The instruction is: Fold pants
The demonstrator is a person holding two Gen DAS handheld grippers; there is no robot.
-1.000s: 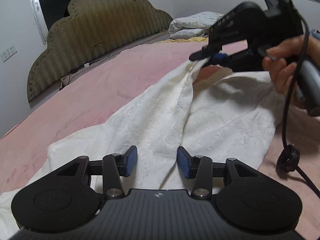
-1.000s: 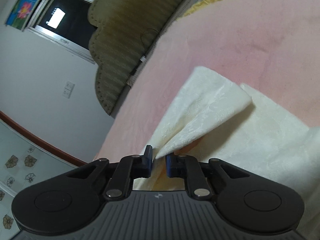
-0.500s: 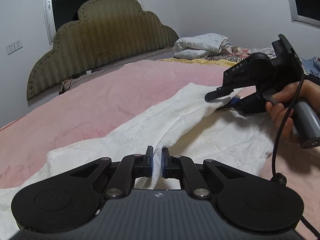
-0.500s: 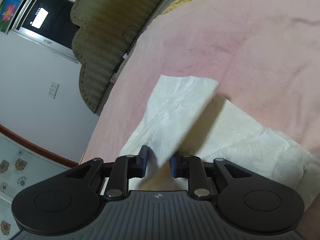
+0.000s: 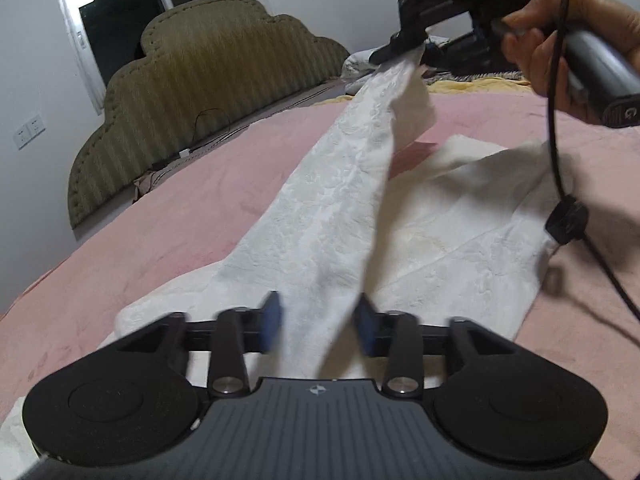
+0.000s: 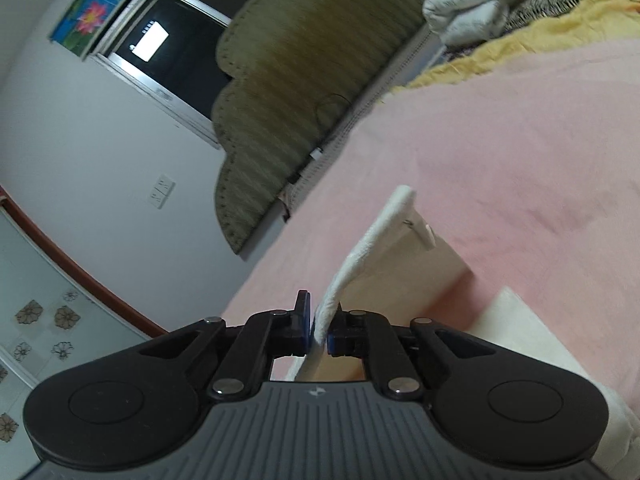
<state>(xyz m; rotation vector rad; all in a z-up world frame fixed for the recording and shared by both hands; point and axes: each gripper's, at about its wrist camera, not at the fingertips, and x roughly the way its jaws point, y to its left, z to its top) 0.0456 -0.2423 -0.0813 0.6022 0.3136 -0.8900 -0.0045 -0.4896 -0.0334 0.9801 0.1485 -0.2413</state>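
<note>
Pants [image 5: 344,208] leg pinched in right tool [image 6: 319,330], passing between opening left tool [image 5: 318,322].

The left gripper's [image 5: 318,322] blue pads [image 5: 271,320] were blurred while its jaws were opening. Beside them, the near end of the white pants [image 5: 340,216] was hidden under the gripper body. The hand [image 5: 576,36] holding the right gripper [image 5: 404,46] was cut by the picture's right edge.

My room is evenly lit from indoors; the window [image 5: 116,12] is dark. Fisheye bends edges. My left gripper [image 5: 318,326] blurs.
</note>
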